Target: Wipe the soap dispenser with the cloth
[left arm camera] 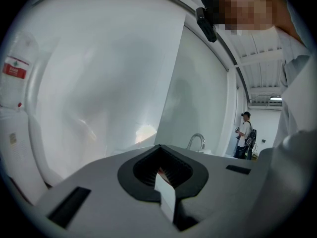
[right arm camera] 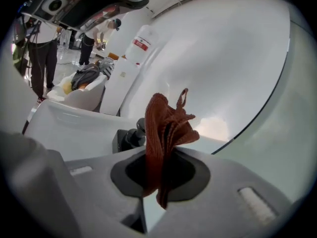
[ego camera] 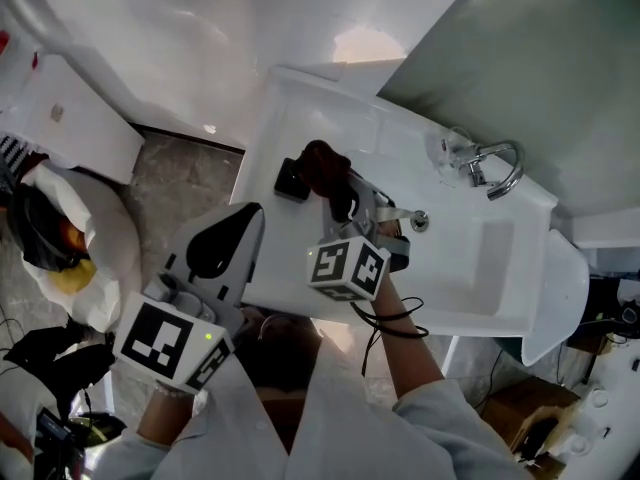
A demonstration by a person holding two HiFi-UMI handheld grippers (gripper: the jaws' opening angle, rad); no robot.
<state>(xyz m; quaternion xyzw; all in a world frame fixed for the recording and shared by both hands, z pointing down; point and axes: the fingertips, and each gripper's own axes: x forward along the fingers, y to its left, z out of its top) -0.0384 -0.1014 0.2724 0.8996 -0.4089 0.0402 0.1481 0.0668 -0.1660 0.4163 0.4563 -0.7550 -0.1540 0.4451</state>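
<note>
Right gripper [ego camera: 340,203]: jaws clamped on a rust-red cloth [right arm camera: 163,128]. One bunched end stands up past the jaw tips and a short tail hangs below. Holding it mid-fold leaves a loose pad out front, which looks like the part meant to do the rubbing. The pad is right against the black soap dispenser [ego camera: 290,181]. In the right gripper view the dispenser [right arm camera: 130,138] sits just behind and left of the cloth, but neither view settles whether they touch. The dispenser stands on the flat rim of the white sink [ego camera: 300,98], at the end away from the chrome tap [ego camera: 495,163] and near that end's edge. That leaves it open to an approach from the basin side, where the right gripper is. Left gripper [ego camera: 250,213]: jaws together with nothing between them. It hangs beyond the sink's outer edge, above the floor, and points roughly at the wall and the tap [left arm camera: 196,140]. It is probably parked clear so one arm can wipe, though it is close enough to steady the dispenser if it slides. Judged stage: the wipe is at or near first contact.
</note>
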